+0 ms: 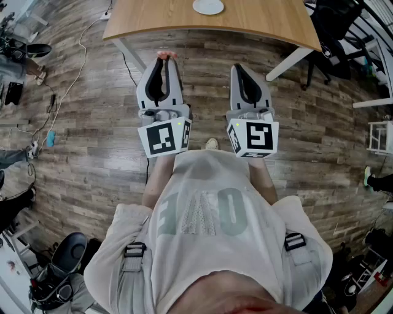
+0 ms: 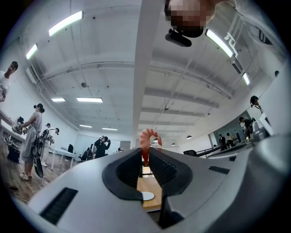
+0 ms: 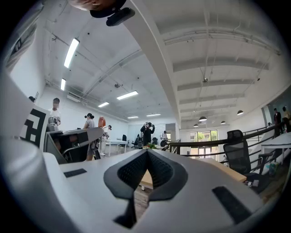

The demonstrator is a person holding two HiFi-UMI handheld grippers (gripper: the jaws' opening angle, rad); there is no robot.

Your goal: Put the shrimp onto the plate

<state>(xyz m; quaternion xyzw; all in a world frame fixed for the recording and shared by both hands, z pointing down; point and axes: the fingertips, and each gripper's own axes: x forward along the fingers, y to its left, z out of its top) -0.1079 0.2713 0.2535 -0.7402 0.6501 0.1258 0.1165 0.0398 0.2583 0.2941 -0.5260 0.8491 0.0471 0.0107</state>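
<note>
There are two grippers, one shrimp [image 2: 148, 138], one plate [image 1: 208, 6] and one table [image 1: 258, 21]. The shrimp is orange-pink with paler bands, and it curls over like a hook at its top. The left gripper [image 1: 165, 60] has its jaws closed on the shrimp's lower end, so it stands up out of the tips. It is held over the floor, just short of the tabletop's near edge and toward the left corner. The right gripper [image 3: 147, 153] is empty, with its jaw tips pressed together. The white plate lies on the tabletop, well back from the near edge.
</note>
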